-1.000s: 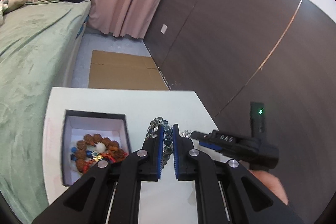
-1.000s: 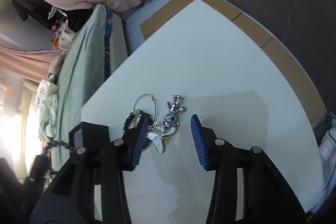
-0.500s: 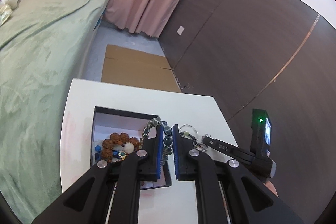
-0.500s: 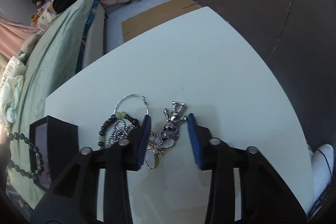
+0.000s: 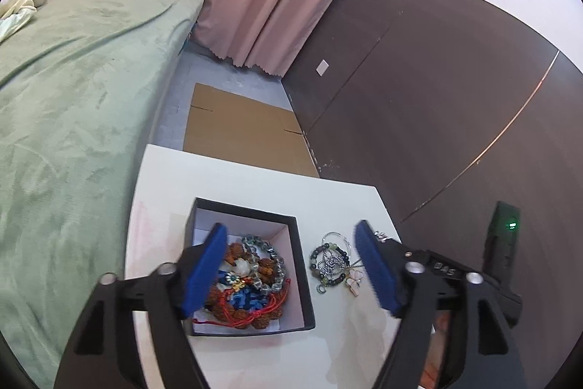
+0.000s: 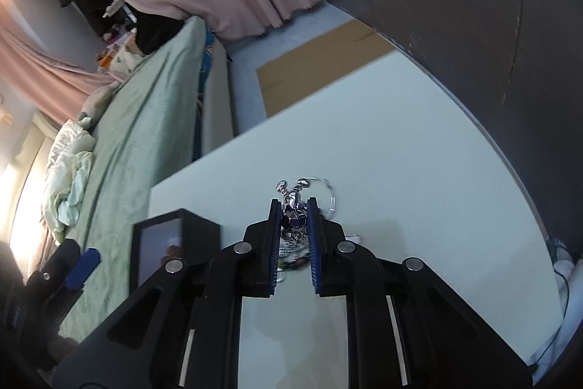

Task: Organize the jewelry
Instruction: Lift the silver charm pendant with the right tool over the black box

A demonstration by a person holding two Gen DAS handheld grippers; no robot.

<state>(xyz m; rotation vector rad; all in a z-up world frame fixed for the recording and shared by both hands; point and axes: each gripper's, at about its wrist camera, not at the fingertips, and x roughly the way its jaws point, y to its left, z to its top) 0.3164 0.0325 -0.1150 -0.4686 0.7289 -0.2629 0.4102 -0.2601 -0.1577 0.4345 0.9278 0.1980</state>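
White table (image 5: 255, 192) ahead of both grippers, green bed (image 5: 73, 79) off to the left. Black box (image 5: 251, 329) sits below the left gripper (image 5: 291, 267), whose jaws have just been opening and now stand spread with nothing between them; grey bead bracelet (image 5: 271, 252) lies inside on the brown beads. Right gripper (image 6: 294, 206) pinches the silver charm cluster (image 6: 291, 197), lifted just off the table, right of the box
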